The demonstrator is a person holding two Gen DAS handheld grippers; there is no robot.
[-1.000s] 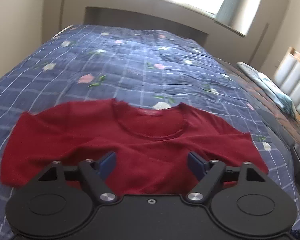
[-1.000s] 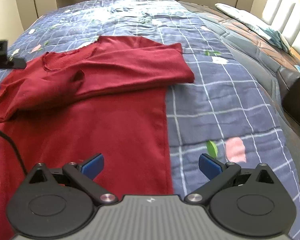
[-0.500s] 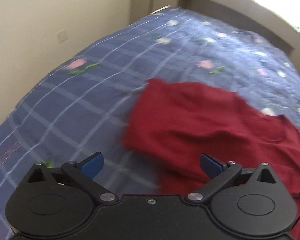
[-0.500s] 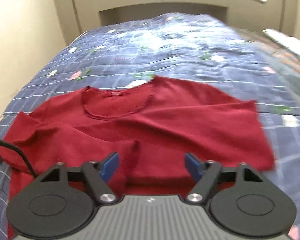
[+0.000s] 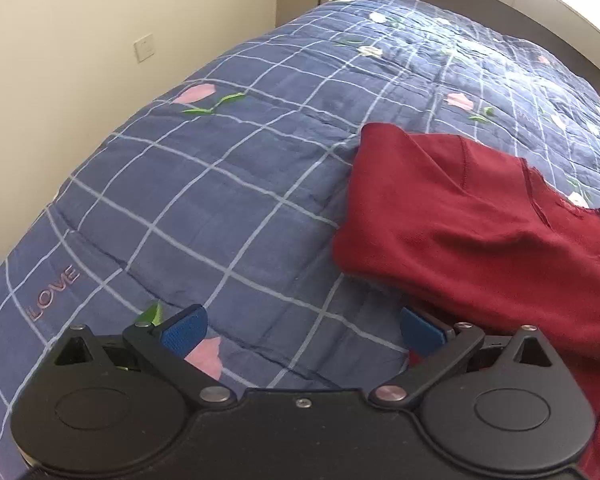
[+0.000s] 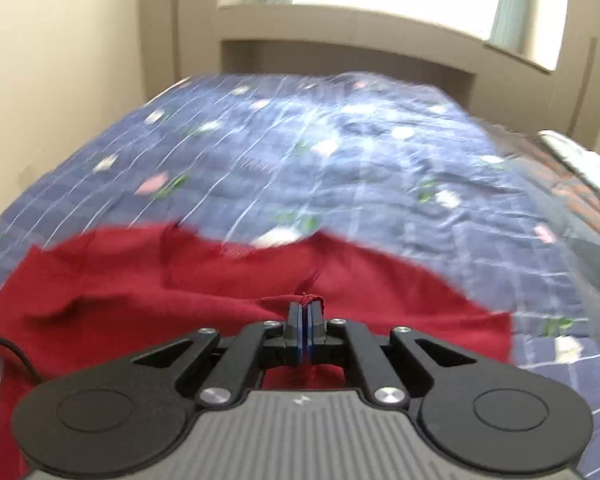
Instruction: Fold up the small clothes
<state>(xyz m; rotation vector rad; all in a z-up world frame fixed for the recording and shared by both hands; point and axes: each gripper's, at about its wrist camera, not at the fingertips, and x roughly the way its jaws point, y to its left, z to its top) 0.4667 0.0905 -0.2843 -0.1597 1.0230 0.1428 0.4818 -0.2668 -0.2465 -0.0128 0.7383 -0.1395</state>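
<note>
A dark red shirt (image 5: pixel 480 228) lies on the blue checked quilt (image 5: pixel 220 184), one sleeve folded in over its body. My left gripper (image 5: pixel 302 330) hangs wide open above bare quilt just left of the shirt's folded edge, its right fingertip (image 5: pixel 420 330) near the cloth and nothing between the pads. In the right wrist view the same red shirt (image 6: pixel 148 284) spreads across the lower half. My right gripper (image 6: pixel 305 312) is shut on a pinched fold of the shirt's cloth, and a small ridge of red fabric sticks out above the pads.
A beige wall with a socket plate (image 5: pixel 145 47) runs along the bed's left side. A window and a low ledge (image 6: pixel 340 44) stand behind the bed. A pillow (image 6: pixel 580 156) lies at the far right. A black cable (image 6: pixel 12 350) crosses the shirt's left edge.
My left gripper has swung left off the shirt to the bare quilt and opened fully. My right gripper has moved from the shirt's lower right edge to its middle and closed on a fold of cloth.
</note>
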